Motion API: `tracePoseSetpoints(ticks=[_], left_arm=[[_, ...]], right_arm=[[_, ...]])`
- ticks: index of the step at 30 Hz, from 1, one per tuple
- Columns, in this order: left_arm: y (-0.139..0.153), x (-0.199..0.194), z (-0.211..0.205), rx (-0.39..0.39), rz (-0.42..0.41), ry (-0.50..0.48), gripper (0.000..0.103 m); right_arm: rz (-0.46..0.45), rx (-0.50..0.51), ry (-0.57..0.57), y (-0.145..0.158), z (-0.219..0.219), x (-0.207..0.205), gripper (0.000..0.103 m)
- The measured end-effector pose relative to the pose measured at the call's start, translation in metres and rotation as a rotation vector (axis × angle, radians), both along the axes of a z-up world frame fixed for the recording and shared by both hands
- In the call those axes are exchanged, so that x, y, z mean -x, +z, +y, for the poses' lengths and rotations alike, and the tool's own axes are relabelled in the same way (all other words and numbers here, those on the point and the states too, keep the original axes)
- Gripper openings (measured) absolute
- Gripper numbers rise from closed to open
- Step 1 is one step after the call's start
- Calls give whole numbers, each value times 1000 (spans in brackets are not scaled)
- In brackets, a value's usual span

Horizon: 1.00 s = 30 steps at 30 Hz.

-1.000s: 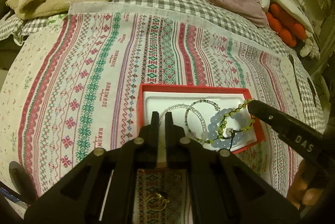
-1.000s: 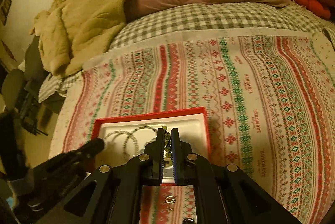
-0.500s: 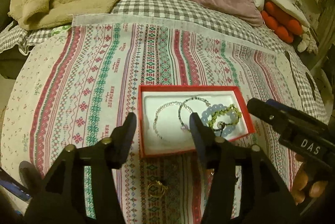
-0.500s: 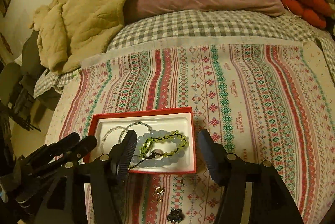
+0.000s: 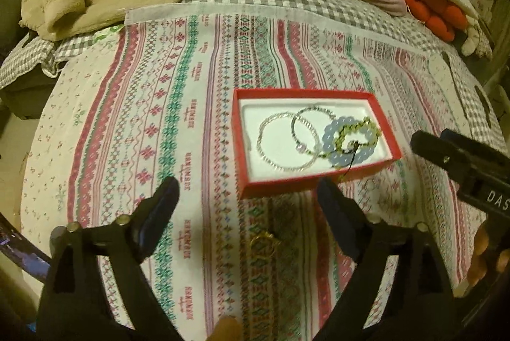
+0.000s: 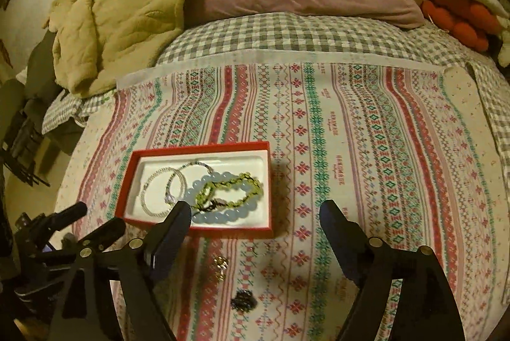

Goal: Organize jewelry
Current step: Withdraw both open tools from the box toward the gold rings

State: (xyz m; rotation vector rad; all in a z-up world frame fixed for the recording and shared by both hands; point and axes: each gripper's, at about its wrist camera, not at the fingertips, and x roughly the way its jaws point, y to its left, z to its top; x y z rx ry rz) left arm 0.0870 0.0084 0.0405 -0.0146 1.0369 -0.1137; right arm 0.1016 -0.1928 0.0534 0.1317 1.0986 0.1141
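My left claw (image 5: 245,191) has just spread wide, empty, above the patterned cloth (image 5: 143,118). The red box (image 5: 306,181) lies ahead holding the bracelets (image 5: 287,143). My right claw (image 6: 255,213) has also just opened, nothing between.

Right hand-held gripper (image 6: 255,213) jaws just opened wide, empty, above bed; red box (image 6: 267,181) with bracelets (image 6: 223,197) just ahead-left; small gold piece (image 6: 221,266) between jaws below.
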Motion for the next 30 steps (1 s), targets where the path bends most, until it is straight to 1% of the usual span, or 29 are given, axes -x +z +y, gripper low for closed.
tracePoseSetpoints(ticks=[1,2,6,14,17,22,30], left_arm=[[0,2,1,-8,-1,-5,97],[0,4,1,-13,-6,-9,99],[2,10,4,-25,-18,-21,100],[-1,24,9,-40,-28,-62,102],[-5,31,13,-57,-26,-74,102],[-14,41,25,-61,-11,-86,102],[-37,51,37,-68,29,-111,102]], right_arm=[[-2,8,3,0,0,2,88],[-5,20,10,0,0,4,90],[-16,64,44,1,7,11,103],[-23,118,128,-1,21,29,103],[-16,117,140,-3,20,36,103],[5,123,149,-10,17,45,103],[66,141,144,-31,2,58,103]])
